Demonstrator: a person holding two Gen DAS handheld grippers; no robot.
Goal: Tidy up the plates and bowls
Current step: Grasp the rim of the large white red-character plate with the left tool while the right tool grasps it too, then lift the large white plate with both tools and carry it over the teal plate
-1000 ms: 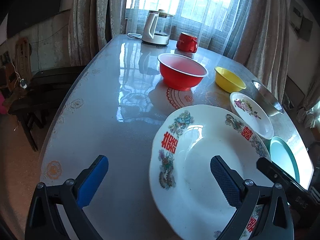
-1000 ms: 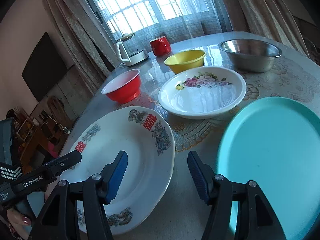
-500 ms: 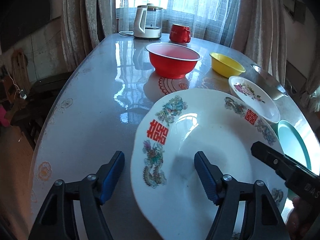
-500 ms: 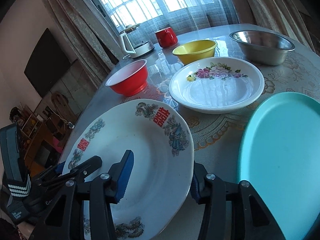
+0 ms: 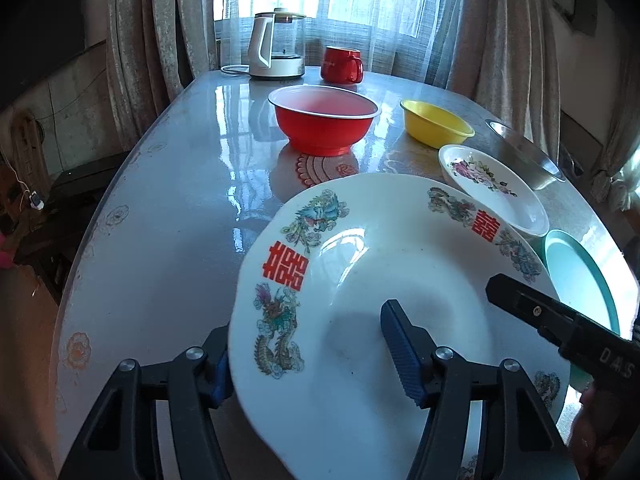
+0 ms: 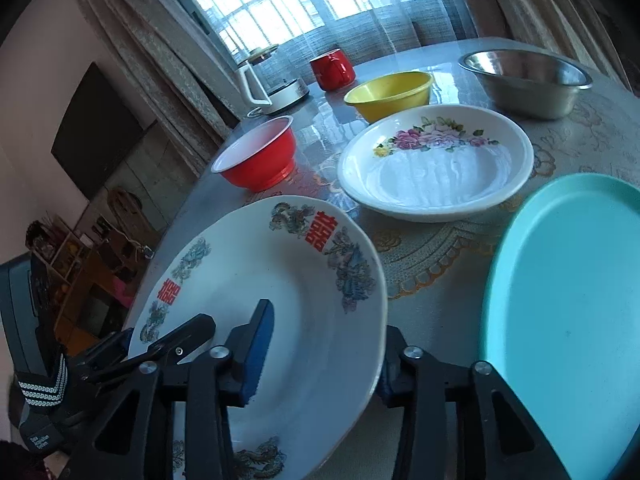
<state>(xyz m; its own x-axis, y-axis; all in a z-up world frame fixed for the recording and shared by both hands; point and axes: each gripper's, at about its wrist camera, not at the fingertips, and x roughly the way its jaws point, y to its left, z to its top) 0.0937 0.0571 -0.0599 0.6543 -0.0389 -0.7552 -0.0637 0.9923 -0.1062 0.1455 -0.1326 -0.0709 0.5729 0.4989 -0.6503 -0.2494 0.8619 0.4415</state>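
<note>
The step in hand is the two-handed pickup of the dragon plate (image 5: 400, 300), which lies at the near edge of the table (image 5: 168, 216). The left gripper (image 5: 308, 354) straddles its rim at 9 o'clock and the right gripper (image 6: 324, 350) straddles the rim at 3 o'clock; on each, one jaw is over the well and one outside the rim. Both sets of jaws have just been closing on the rim; whether the pads already press cannot be told. The plate is round, so it has no long axis; its face points up, tilted slightly. The next move calls for firm closure, then a level, synchronised lift toward the floral plate (image 6: 436, 168) at 1 o'clock or the teal plate (image 6: 568, 300) at 3 o'clock.
</note>
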